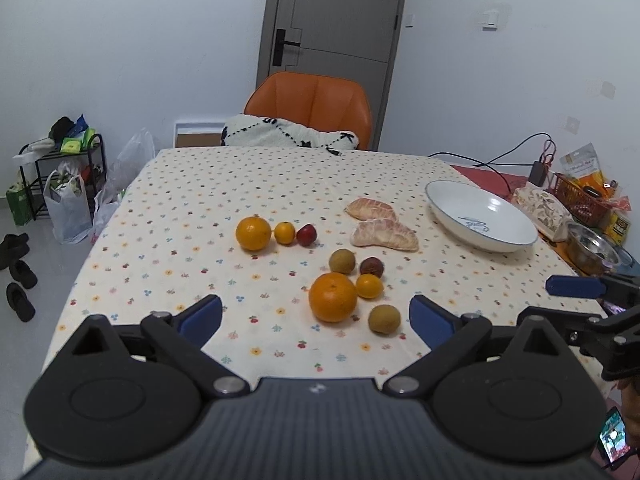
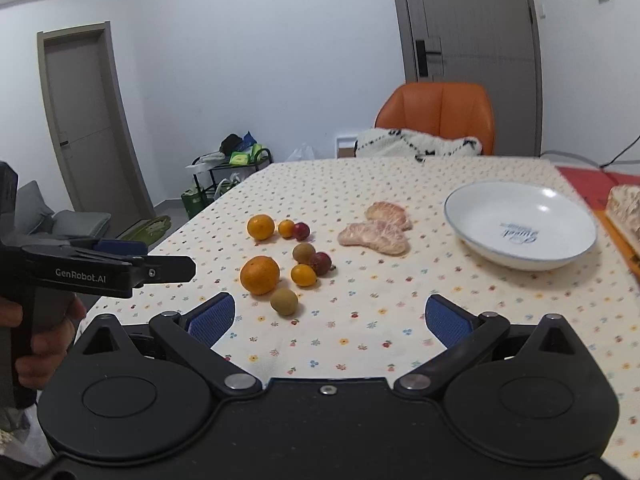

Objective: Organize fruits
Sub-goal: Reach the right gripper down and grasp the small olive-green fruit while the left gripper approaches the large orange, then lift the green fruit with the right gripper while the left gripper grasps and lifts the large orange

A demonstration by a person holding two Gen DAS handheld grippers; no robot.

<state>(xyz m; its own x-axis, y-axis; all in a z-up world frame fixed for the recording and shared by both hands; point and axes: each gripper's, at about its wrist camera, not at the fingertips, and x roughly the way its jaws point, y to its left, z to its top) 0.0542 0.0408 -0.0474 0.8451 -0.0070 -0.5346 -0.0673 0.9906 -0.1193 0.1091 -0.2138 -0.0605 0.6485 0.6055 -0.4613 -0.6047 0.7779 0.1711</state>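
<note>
While the fruit lies loose on the dotted tablecloth (image 1: 192, 208), the white bowl (image 1: 480, 216) serves as the landmark, sitting at the cloth's right side with nothing in it. Nearest the bowl, just to its left, lie two peeled pomelo pieces (image 1: 382, 232), the farther one touching the nearer one. Farther left of the bowl and closer to the camera sits a cluster: a large orange (image 1: 332, 297), a small orange (image 1: 369, 285) just beside it, a brown kiwi-like fruit (image 1: 384, 319) at the near edge, a second brown fruit (image 1: 342, 261) behind, and a dark red fruit (image 1: 371, 267) next to that. Well left of the bowl, beyond the cluster, three fruits form a row: an orange (image 1: 253, 233), a smaller orange (image 1: 284, 232) and a red fruit (image 1: 306, 235), each close against its neighbour.

Both tongs hover apart from all the fruit. On the left gripper (image 1: 316, 316) the blue pads are spread wide, the cluster lying ahead between them. On the right gripper (image 2: 330, 318) the pads are likewise spread wide over bare cloth, the bowl ahead to its right.

Behind the bowl, at the table's far edge, stands an orange chair (image 1: 316, 108) with a white patterned blanket (image 1: 288, 136) draped on it
</note>
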